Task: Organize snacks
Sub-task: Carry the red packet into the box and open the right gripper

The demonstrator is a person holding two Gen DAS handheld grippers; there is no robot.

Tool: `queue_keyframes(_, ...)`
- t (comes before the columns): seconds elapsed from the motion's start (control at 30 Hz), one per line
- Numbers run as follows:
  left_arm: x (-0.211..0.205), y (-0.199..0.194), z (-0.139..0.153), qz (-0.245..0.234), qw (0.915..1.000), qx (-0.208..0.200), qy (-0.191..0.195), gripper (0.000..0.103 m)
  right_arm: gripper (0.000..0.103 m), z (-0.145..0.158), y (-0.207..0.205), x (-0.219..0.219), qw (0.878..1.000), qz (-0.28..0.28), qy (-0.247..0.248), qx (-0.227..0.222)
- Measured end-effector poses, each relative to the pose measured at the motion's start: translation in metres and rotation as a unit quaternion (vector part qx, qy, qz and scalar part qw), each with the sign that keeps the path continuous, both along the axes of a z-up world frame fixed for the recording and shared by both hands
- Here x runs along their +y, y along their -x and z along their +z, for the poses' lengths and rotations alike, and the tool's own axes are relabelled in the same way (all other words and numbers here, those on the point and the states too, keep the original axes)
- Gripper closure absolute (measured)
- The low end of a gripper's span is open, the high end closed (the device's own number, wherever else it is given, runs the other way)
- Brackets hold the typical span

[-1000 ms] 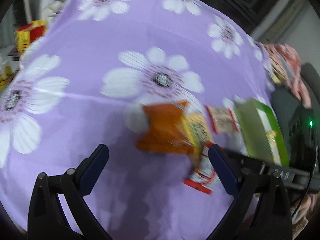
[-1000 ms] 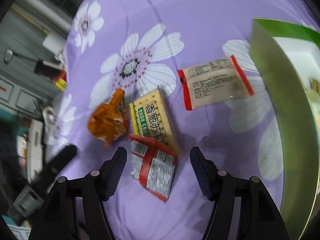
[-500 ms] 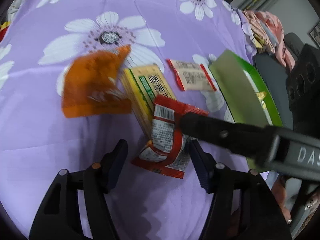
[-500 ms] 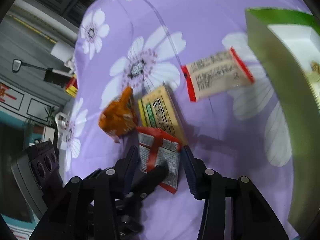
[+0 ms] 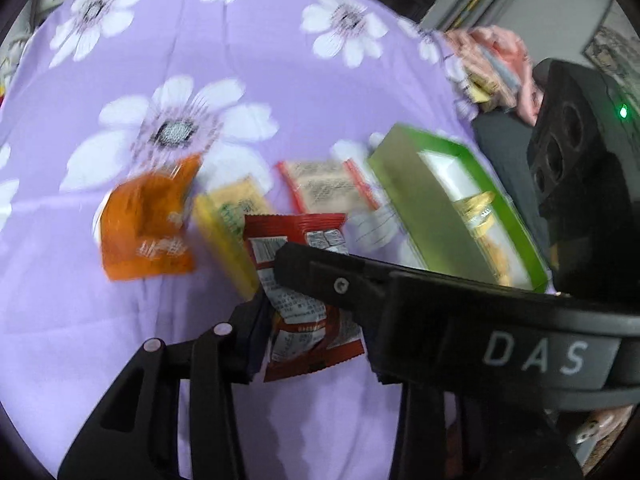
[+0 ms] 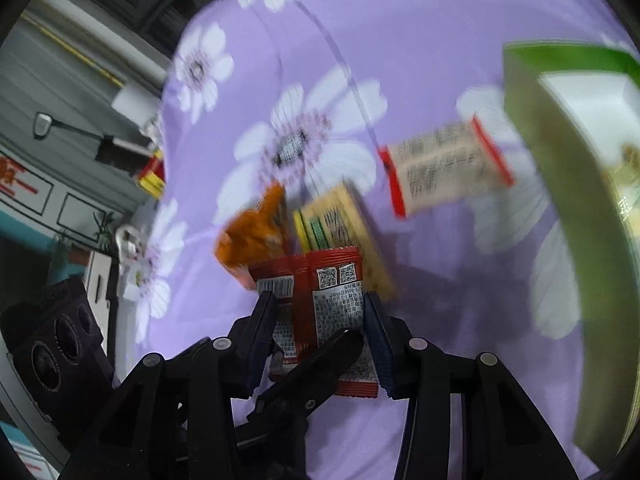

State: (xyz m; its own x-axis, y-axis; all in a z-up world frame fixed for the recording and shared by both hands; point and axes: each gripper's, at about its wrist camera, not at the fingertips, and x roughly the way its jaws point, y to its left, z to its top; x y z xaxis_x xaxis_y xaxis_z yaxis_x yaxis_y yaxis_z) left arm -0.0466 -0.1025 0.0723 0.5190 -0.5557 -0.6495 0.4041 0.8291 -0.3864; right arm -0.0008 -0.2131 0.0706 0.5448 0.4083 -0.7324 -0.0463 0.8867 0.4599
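Here, in the left wrist view, we see the left gripper point(image 5: 308, 320) with its jaws closing around the red snack packet point(image 5: 304, 280); only one finger shows, so we cannot tell whether the pads press it. The right gripper's arm crosses in front. Beyond lie an orange packet point(image 5: 144, 232), a yellow cracker pack point(image 5: 232, 216), a beige packet point(image 5: 328, 190) and the green box point(image 5: 448, 208) on the purple flowered cloth point(image 5: 240, 60). In the right wrist view, the right gripper point(image 6: 320, 332) has its jaws clamped on that red snack packet, one of the left gripper's fingers lying across it.
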Motion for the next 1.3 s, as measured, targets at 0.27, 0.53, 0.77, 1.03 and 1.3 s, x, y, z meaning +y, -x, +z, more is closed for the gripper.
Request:
queue_keyframes(0.27,-0.056,0.006,0.041,-0.057,0.9969,-0.054,0.007,0.065,0.055,0.046,0.031,-0.044,0.994,-0.066,0.021,-0.088)
queue_keyframes(0.53,-0.130,0.007,0.052,-0.142,0.9859,-0.087,0.013,0.065,0.055,0.060,0.058,-0.117,0.980,-0.160,0.011,-0.118)
queue_keyframes(0.77,-0.184,-0.001,0.042,-0.192,0.9794,-0.060,0.010,0.065,0.055,0.048,0.067,-0.171,0.970,-0.223,-0.016,-0.093)
queue_keyframes(1.03,-0.223,-0.005,0.027,-0.222,0.9747,-0.027,0.000,0.065,0.055,0.029,0.071,-0.209,0.957,-0.280,-0.037,-0.061)
queue_keyframes(1.3,-0.229,-0.004,0.026,-0.219,0.9755,-0.014,-0.008,0.059,0.055,0.025,0.078,-0.220,0.950,-0.305,-0.045,-0.051)
